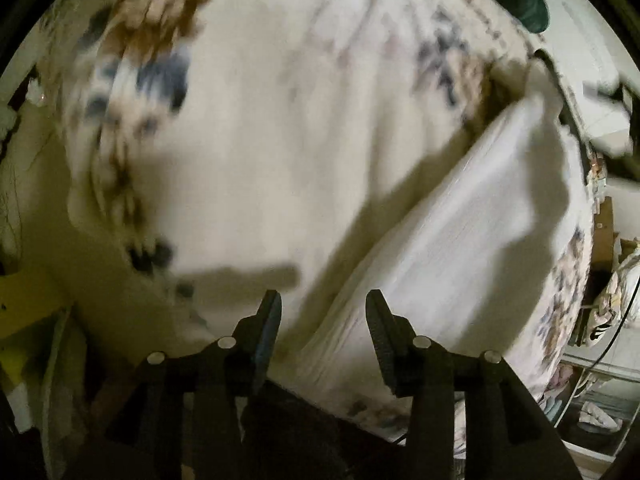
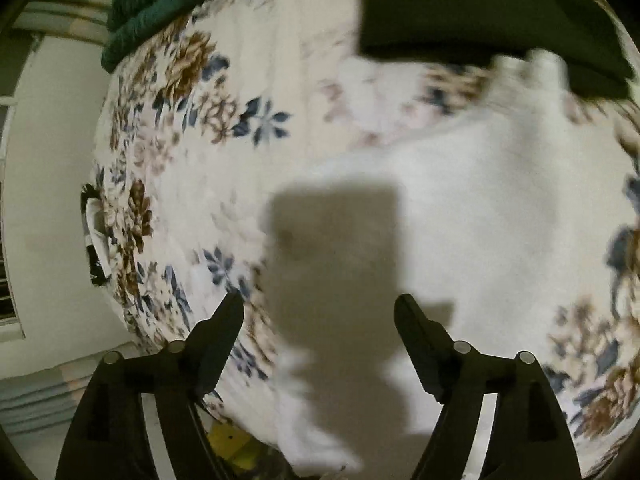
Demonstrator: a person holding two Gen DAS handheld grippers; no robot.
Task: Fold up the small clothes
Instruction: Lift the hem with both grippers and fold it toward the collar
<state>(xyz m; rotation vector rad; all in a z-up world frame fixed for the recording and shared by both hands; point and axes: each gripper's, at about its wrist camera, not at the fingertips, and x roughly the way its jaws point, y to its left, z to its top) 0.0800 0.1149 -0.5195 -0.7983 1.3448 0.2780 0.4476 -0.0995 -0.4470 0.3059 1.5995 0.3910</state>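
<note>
Left wrist view, inspector one: the left gripper (image 1: 322, 300) points steeply down at a flowered bedspread (image 1: 248, 128). Its jaws stand partly apart with nothing between them.

Inspector two: And the garment?

Inspector one: A white folded garment (image 1: 460, 240) lies on the bedspread ahead and to the right of the fingers. Its near edge reaches down beside the right finger (image 1: 380, 332); contact I cannot tell, as the frame is blurred.

Inspector two: Right wrist view: the right gripper (image 2: 320, 304) has its jaws wide, empty. The white garment (image 2: 480, 208) lies ahead and to the right of it, and spreads under the gap between the fingers. The gripper's shadow (image 2: 336, 248) falls across the cloth's left part.

Inspector one: Anything beyond?

Inspector two: A dark green cloth (image 2: 480, 12) lies at the garment's far side, well ahead of the fingers. Another green textile (image 2: 160, 8) sits at the far left.
</note>
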